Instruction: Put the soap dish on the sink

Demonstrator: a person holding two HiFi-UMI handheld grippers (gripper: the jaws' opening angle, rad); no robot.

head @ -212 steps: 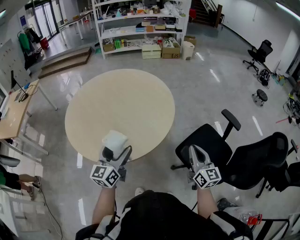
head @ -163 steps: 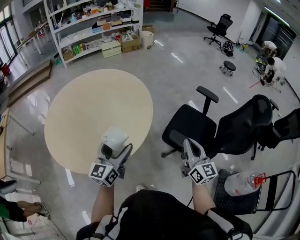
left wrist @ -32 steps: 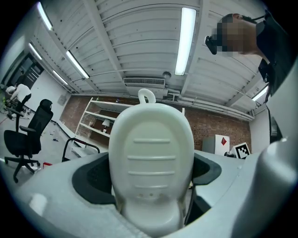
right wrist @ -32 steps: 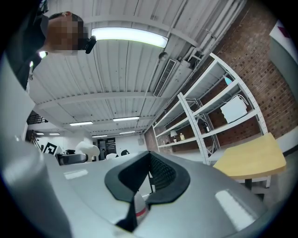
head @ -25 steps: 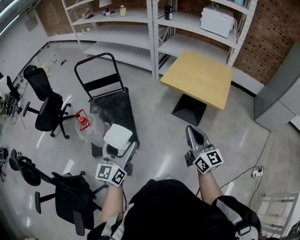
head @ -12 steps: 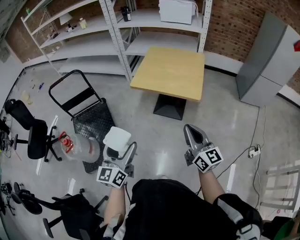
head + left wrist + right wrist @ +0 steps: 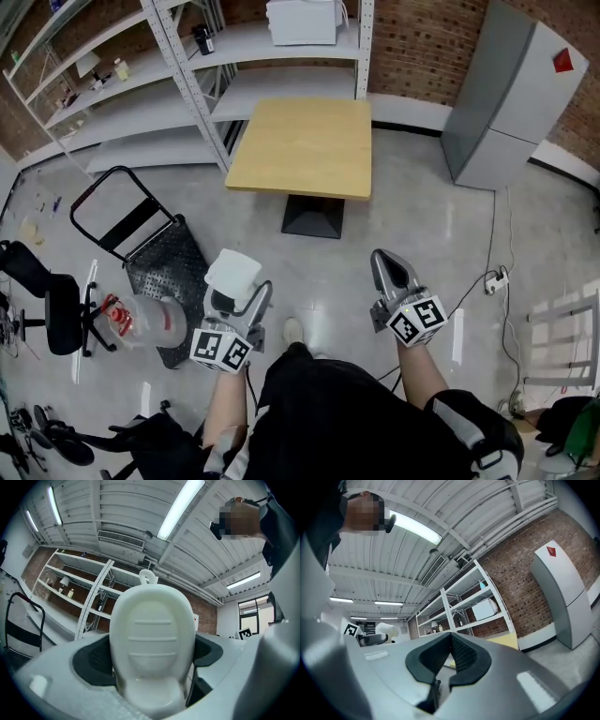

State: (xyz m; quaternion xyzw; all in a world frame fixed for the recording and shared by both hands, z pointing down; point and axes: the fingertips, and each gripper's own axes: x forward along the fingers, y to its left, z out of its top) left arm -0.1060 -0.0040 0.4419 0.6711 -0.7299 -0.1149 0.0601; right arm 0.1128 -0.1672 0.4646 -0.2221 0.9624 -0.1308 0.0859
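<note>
Transport step is judged in hand: no sink is seen, only shelving (image 7: 187, 84) and a yellow worktop (image 7: 302, 145) ahead of the fingers, so a sink must be located next. The soap dish (image 7: 152, 634) is clamped between the left gripper (image 7: 236, 295) fingers (image 7: 91, 660), parted to its width. The right gripper (image 7: 449, 656) fingers are pressed together, apparently on nothing.

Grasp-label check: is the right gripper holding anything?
No, the right gripper has its jaws shut on nothing; the soap dish is in the left gripper.
</note>
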